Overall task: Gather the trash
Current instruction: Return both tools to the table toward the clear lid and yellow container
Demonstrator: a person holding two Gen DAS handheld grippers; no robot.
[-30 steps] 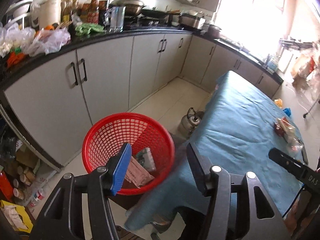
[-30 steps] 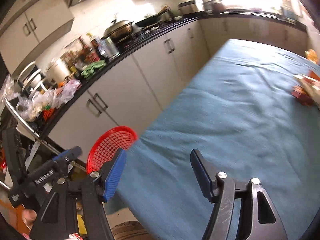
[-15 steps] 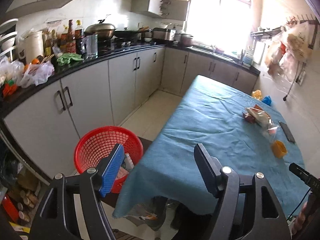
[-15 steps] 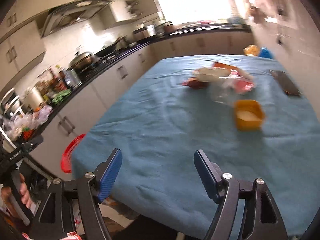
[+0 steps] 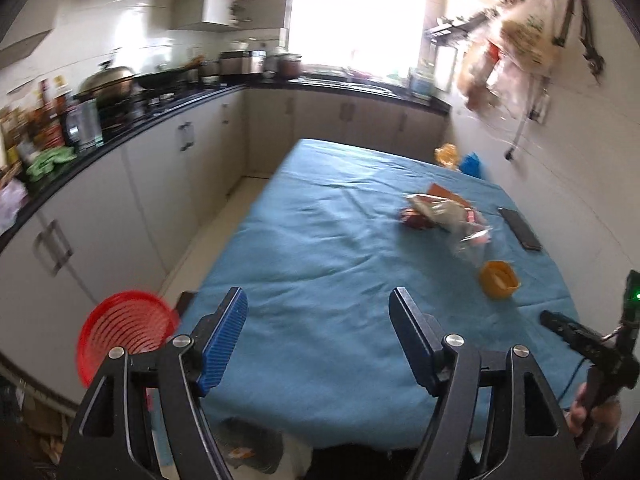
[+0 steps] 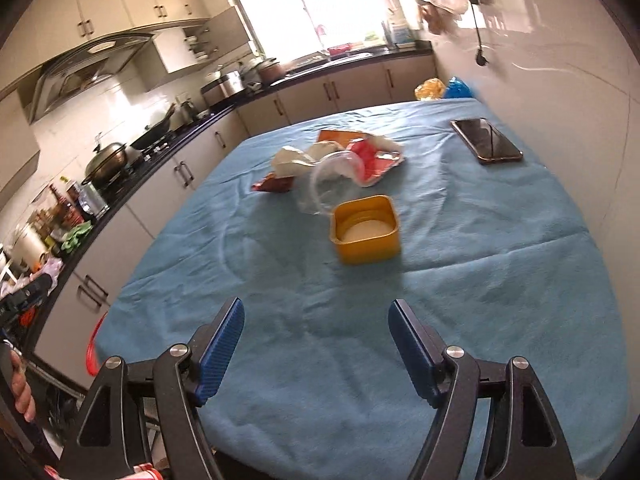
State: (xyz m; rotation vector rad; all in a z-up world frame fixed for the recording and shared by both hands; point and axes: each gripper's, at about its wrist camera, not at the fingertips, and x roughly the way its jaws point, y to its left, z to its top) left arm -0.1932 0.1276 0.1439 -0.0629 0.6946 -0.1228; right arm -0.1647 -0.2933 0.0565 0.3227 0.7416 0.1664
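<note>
A pile of wrappers (image 6: 340, 156) (image 5: 436, 210) lies in the middle of the blue-clothed table (image 6: 460, 288) (image 5: 320, 256), with a clear plastic cup (image 6: 332, 184) on its side and a yellow tub (image 6: 366, 230) (image 5: 498, 278) in front of it. A red mesh basket (image 5: 124, 332) stands on the floor by the table's near left corner. My left gripper (image 5: 318, 334) hovers open over the near table edge, nothing between its blue pads. My right gripper (image 6: 316, 340) is open too, empty, short of the yellow tub.
A black phone (image 6: 486, 140) (image 5: 520, 228) lies near the wall at the table's right. Orange and blue bags (image 6: 442, 88) sit at the far end. A cluttered kitchen counter (image 5: 120, 116) runs along the left. A hand (image 5: 592, 416) holds the other gripper at lower right.
Both grippers swung right, away from the red basket and onto the table. The basket slid to the left edge of the views, the trash pile came into centre, and both jaws widened.
</note>
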